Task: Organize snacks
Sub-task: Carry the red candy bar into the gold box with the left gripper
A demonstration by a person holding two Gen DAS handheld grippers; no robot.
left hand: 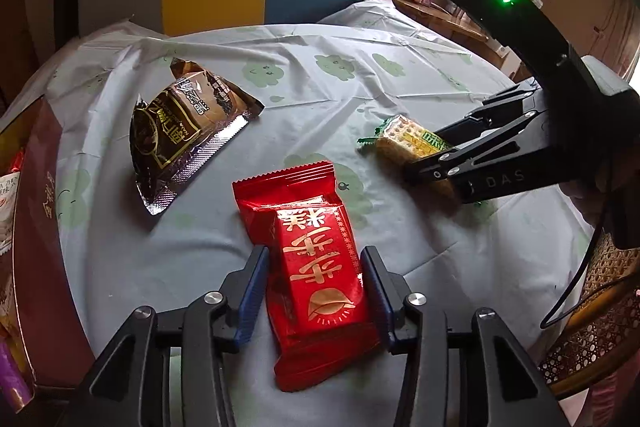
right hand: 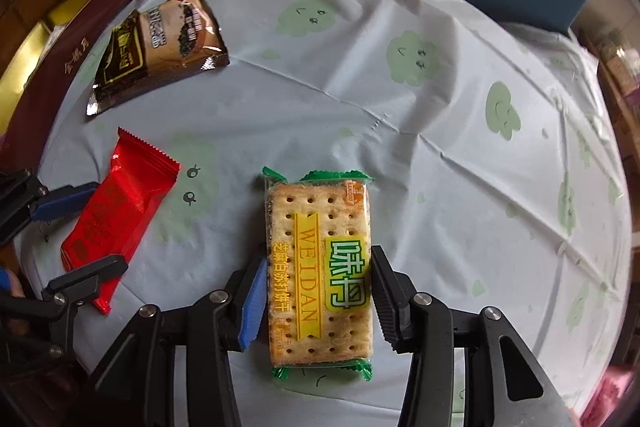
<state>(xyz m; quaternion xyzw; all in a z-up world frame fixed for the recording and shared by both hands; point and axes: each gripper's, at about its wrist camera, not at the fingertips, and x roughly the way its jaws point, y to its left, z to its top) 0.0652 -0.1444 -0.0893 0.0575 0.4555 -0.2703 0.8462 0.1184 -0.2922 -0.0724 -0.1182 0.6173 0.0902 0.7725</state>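
Left wrist view: the left gripper [left hand: 316,283] reaches forward over a round counter [left hand: 400,99] draped in a creased pale-blue plastic cloth printed with green cloud faces. Its fingers sit either side of a glossy red foil snack packet with gold lettering [left hand: 316,267], close against the packet's sides; whether they are actually squeezing it cannot be told. The packet lies flat with its crimped, zigzag end pointing away. Further off to the left lies a crinkled brown-and-silver foil snack bag [left hand: 180,135], untouched. To the right, the right gripper [left hand: 436,167] is lowered onto a clear-wrapped cracker pack with green ends [left hand: 404,143]. At the far left edge is the wall of a dark red cardboard box [left hand: 36,227], with wrappers showing inside; judging by the task, it is probably where the snacks go.

Right wrist view: the right gripper [right hand: 318,291] straddles the cracker pack [right hand: 320,267], a flat rectangle of pale, dotted crackers under a yellow and green label. The fingers stand narrow, beside its long edges, apparently placed for a sideways pinch; a firm hold cannot be confirmed. The red packet [right hand: 116,211] lies to the left between the left gripper's fingers [right hand: 64,205], and the brown bag [right hand: 160,47] beyond it, near the red box [right hand: 72,43].
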